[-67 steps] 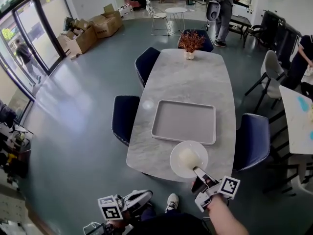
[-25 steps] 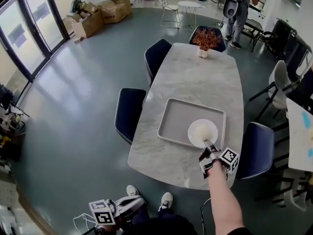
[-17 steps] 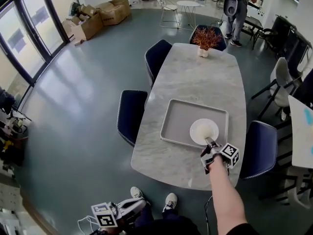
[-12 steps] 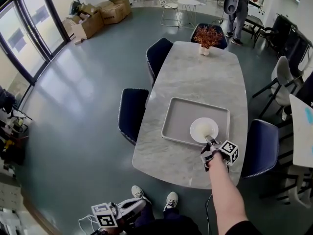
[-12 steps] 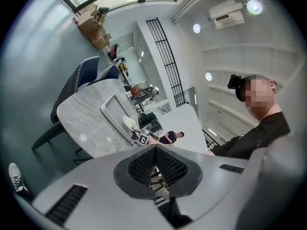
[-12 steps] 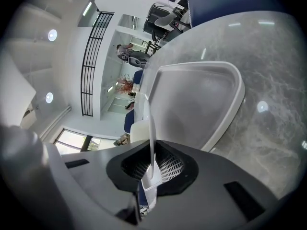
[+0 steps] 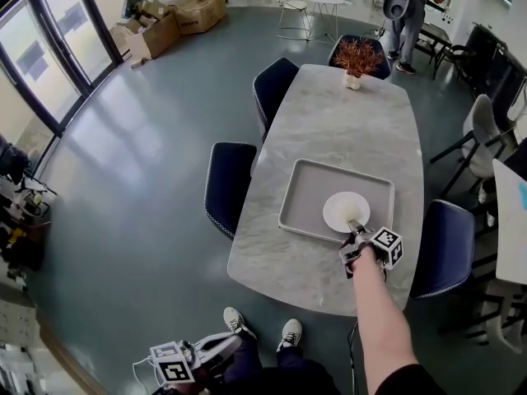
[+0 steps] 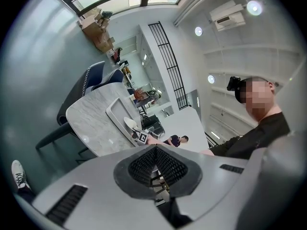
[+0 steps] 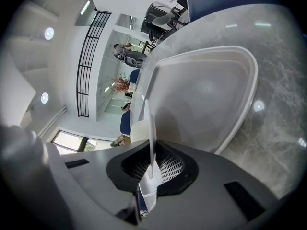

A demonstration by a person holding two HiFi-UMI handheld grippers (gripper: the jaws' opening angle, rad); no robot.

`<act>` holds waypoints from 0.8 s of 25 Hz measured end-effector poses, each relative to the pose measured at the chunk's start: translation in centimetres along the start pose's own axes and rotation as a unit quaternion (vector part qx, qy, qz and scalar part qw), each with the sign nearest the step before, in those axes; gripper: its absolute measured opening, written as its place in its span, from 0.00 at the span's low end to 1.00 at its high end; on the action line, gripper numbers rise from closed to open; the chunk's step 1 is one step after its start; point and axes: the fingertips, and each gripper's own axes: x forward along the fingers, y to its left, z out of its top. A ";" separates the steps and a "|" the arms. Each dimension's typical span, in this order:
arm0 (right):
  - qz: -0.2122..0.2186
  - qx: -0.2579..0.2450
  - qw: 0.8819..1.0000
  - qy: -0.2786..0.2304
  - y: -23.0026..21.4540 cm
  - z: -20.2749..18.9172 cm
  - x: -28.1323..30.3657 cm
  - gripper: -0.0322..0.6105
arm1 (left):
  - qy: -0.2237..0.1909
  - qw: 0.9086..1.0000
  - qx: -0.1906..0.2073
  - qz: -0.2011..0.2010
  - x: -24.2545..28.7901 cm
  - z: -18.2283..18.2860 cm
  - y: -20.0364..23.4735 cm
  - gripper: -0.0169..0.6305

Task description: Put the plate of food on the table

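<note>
A white plate (image 7: 346,211) with a pale lump of food lies over the right part of the grey tray (image 7: 303,194) on the marble table (image 7: 346,113). My right gripper (image 7: 356,230) reaches in from the near side and is shut on the plate's near rim. In the right gripper view the thin plate rim (image 9: 150,123) runs edge-on between the pads of the right gripper (image 9: 152,169), with the tray (image 9: 211,95) behind it. I cannot tell whether the plate touches the tray. My left gripper (image 7: 224,345) hangs low by the person's shoes, away from the table; in its own view the left gripper (image 8: 154,164) is shut and empty.
Dark blue chairs stand at the table's left side (image 7: 230,183), (image 7: 274,85) and right side (image 7: 445,249). A potted dry plant (image 7: 358,60) sits at the far end. Cardboard boxes (image 7: 177,15) lie far left, and a person (image 7: 409,6) stands beyond the table.
The plate went from the table's near edge to over the tray, carried by my right gripper. Over the last second it has hardly moved. The left gripper stays low.
</note>
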 end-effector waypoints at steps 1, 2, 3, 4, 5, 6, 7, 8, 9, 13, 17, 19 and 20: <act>-0.002 0.001 1.000 -0.002 0.0 0.1 0.2 0.09 | -0.001 1.000 0.000 0.001 -0.1 0.0 0.0 0.04; -0.004 0.001 1.000 -0.003 0.0 0.1 0.3 0.09 | -0.001 1.000 0.000 0.001 -0.2 0.1 0.0 0.04; -0.006 0.001 1.000 -0.003 0.1 0.2 0.5 0.09 | -0.001 1.000 0.001 0.001 -0.2 0.1 -0.1 0.04; -0.009 0.001 1.000 -0.003 0.1 0.2 0.6 0.09 | 0.000 1.000 0.002 0.000 -0.2 0.2 -0.1 0.04; -0.011 0.000 1.000 -0.003 0.2 0.2 0.8 0.09 | 0.000 1.000 0.002 -0.001 -0.2 0.3 -0.1 0.04; -0.013 0.000 1.000 -0.003 0.2 0.2 0.9 0.09 | 0.000 1.000 0.001 -0.001 -0.2 0.4 0.0 0.04; -0.014 0.000 1.000 -0.003 0.2 0.2 1.0 0.09 | 0.000 1.000 -0.001 -0.001 -0.2 0.4 0.1 0.04; -0.015 0.001 1.000 -0.004 0.1 0.2 1.0 0.09 | -0.001 1.000 -0.004 0.000 -0.3 0.5 0.2 0.04; -0.016 0.001 1.000 -0.004 0.0 0.3 1.1 0.09 | -0.002 1.000 -0.006 0.001 -0.3 0.5 0.3 0.04; -0.025 0.005 1.000 -0.007 -0.2 0.5 1.1 0.09 | 0.000 1.000 -0.002 -0.001 -0.2 0.6 0.2 0.04; -0.036 0.008 0.999 -0.007 -0.3 0.8 1.4 0.09 | -0.001 1.000 -0.005 -0.001 -0.2 0.6 0.4 0.04; -0.048 0.001 0.999 -0.003 -0.5 0.9 1.6 0.09 | -0.003 1.000 -0.009 0.001 -0.2 0.5 0.7 0.04; -0.056 -0.006 0.998 0.000 -0.6 0.9 1.6 0.09 | -0.003 1.000 -0.010 0.001 -0.2 0.5 0.7 0.04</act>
